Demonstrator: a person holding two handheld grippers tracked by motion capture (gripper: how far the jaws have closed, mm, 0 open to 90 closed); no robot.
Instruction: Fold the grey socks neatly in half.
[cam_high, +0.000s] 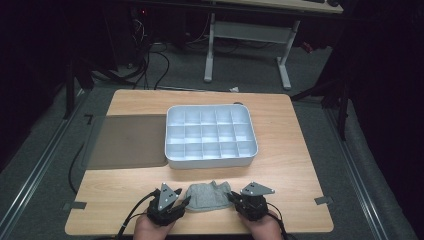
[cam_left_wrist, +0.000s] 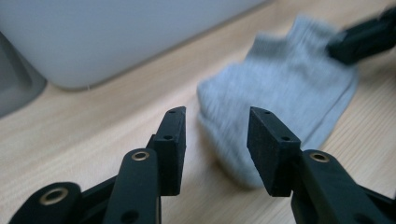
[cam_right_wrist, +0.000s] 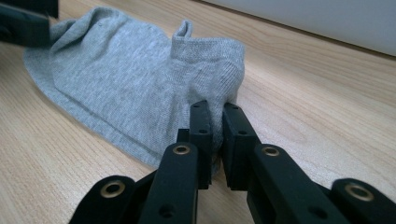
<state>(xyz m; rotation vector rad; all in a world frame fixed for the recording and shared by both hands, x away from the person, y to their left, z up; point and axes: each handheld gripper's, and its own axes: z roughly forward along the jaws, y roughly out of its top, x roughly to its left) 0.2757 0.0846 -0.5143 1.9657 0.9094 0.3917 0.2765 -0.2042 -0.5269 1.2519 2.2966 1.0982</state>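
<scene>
Right gripper (cam_right_wrist: 215, 116): jaws nearly closed, pinching a fold of fabric at the near edge of the grey sock (cam_right_wrist: 135, 84); cloth is visibly bunched between the pads.
Left gripper (cam_left_wrist: 215, 140): jaws stand partly open, pads apart with a clear gap; the sock's end lies between and just beyond the tips, and no pad presses on it.
Right gripper, high view: sits at the sock's right end (cam_high: 239, 197), held in the person's right hand (cam_high: 261, 226) at the table's near edge.
Left gripper, high view: sits at the sock's left end (cam_high: 184, 202), held in the left hand (cam_high: 150, 227).
Sock, position: lies flat on the wooden table (cam_high: 125, 190) near its front edge, between the two grippers (cam_high: 207, 196), cuff end puckered upward toward the right gripper.
Sock, condition: light grey knit, short ankle type, seam line visible along its lower edge.
Organiser tray (cam_high: 210, 136): white, divided into rows of small compartments, stands beyond the sock at the table's middle, apart from it; its compartments appear bare.
Mat (cam_high: 125, 142): dark, flat sheet lying just left of the tray, overhanging the table's left side.
Surroundings: dark floor with cables and a white desk frame (cam_high: 247, 45) beyond the table.
</scene>
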